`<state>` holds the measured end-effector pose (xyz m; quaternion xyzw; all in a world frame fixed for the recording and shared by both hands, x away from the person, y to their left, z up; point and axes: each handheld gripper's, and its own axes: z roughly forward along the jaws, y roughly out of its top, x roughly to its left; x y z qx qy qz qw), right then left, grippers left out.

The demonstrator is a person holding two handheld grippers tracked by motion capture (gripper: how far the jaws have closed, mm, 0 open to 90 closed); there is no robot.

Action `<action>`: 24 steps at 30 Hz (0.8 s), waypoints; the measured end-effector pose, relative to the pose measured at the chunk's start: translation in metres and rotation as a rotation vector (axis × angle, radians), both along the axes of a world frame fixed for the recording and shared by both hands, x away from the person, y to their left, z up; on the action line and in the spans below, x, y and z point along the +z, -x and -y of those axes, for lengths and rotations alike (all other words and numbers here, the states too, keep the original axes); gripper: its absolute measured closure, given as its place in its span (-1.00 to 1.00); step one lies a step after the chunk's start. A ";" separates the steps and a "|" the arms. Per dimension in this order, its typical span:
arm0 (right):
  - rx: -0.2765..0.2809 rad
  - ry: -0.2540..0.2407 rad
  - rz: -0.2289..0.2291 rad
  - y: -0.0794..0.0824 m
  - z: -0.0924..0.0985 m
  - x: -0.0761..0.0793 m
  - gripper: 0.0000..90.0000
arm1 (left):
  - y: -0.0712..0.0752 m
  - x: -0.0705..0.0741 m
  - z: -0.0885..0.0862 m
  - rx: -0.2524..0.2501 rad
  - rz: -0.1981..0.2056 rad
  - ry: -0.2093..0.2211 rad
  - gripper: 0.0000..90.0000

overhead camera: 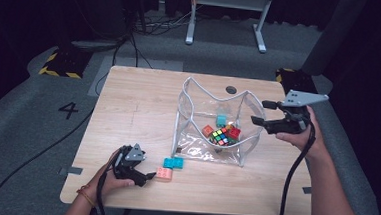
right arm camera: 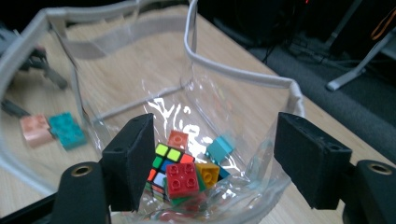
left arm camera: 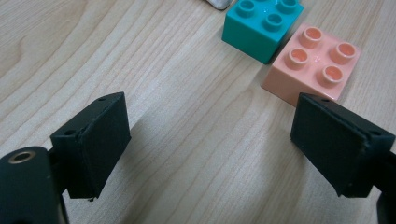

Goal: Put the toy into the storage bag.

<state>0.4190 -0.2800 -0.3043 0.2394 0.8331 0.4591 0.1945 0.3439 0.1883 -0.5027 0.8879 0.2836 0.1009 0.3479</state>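
Packing nearly done: clear pouch (overhead camera: 212, 134) holds puzzle cube (overhead camera: 220, 136) and bricks, peach brick (overhead camera: 164, 173) and teal brick (overhead camera: 173, 162) remain; left gripper (overhead camera: 150, 175) and right gripper (overhead camera: 256, 120) both wide open, empty.

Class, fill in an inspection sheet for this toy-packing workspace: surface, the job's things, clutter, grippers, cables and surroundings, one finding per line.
Surface: wooden table, with a dark round hole near its far edge.
Job's things: clear bag standing open, holding a puzzle cube and several bricks; teal brick and pink brick lie outside on the table, side by side.
Clutter: nothing seen.
Grippers: left gripper open, low beside the pink brick; right gripper open above the bag's mouth, nothing between its fingers.
Cables: one trails from each gripper; others lie on the floor.
Surroundings: grey carpet, a white frame beyond the table.
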 end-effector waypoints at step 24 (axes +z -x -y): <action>-0.050 -0.027 0.031 0.080 0.044 -0.081 -0.27 | 0.000 0.000 0.000 0.002 0.000 0.001 -0.73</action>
